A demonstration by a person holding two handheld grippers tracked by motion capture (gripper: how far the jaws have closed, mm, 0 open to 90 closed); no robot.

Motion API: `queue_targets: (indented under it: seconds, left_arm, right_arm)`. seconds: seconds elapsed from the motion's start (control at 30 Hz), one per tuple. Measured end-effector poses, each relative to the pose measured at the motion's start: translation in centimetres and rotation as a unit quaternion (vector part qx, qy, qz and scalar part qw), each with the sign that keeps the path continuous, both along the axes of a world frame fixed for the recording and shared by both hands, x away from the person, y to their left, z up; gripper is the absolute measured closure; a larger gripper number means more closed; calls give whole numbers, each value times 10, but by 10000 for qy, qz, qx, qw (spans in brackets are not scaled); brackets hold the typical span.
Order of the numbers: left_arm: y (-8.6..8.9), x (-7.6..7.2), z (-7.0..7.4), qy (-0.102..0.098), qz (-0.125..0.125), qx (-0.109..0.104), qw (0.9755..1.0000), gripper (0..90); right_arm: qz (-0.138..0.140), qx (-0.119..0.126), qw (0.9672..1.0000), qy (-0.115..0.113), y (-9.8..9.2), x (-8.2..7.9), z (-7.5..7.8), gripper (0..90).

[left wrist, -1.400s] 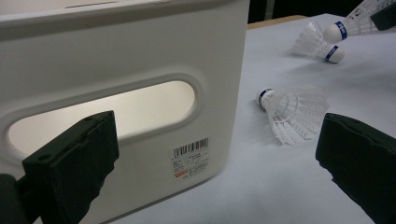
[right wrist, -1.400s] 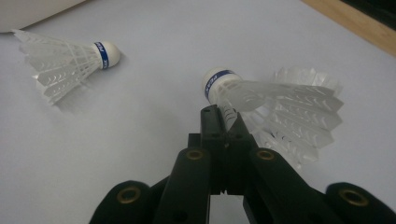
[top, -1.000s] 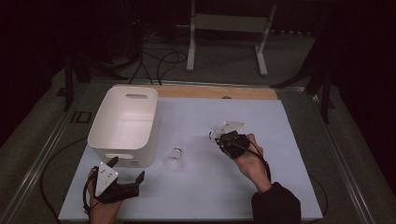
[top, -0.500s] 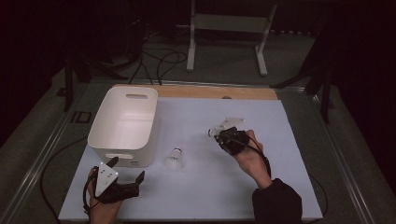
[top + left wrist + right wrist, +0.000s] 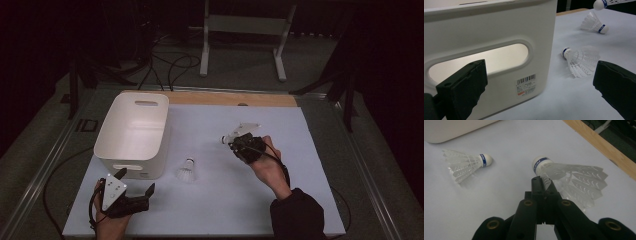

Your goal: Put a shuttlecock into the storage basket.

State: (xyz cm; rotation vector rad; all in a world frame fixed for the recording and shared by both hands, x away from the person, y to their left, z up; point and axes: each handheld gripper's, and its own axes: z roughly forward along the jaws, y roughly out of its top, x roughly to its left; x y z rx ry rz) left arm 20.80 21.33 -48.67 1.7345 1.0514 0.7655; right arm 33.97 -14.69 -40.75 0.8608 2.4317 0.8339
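Two shuttlecocks count here: one (image 5: pixel 571 178) is clamped by its feather skirt in your right hand-held gripper (image 5: pixel 239 141), raised just above the tabletop (image 5: pixel 310 180); the other shuttlecock (image 5: pixel 187 170) lies on its side just beside the white bin (image 5: pixel 132 132). The bin looks empty, so if it is the goal, I judge nothing is delivered yet. Your right wrist angles toward the bin. Your left hand-held gripper (image 5: pixel 132 192) rests low at the near edge, jaws wide apart, facing the bin's handle.
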Motion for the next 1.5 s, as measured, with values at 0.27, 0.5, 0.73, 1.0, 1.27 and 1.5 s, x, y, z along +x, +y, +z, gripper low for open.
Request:
queue_targets:
  seconds: [0.27, 0.5, 0.73, 1.0, 1.27, 1.5]
  left_arm:
    - [0, 0, 0, 0, 5, -2, 10000, 0]
    - [0, 0, 0, 1, 7, -1, 10000, 0]
    - [0, 0, 0, 1, 6, 2, 10000, 0]
    - [0, 0, 0, -1, 6, 4, 10000, 0]
    - [0, 0, 0, 8, -2, 21, 10000, 0]
    - [0, 0, 0, 8, -7, 23, 10000, 0]
  right_arm:
    - [70, -61, 10000, -23, 4, 2, 6, 898]
    - [130, -107, 9998, -61, 8, 4, 10, 898]
    - [157, -127, 9998, -82, 12, 4, 13, 899]
    - [200, -105, 9997, -98, 15, 6, 16, 899]
    - [195, -52, 9997, -121, 17, 7, 19, 899]
    - [236, -1, 9996, -137, 21, 8, 22, 899]
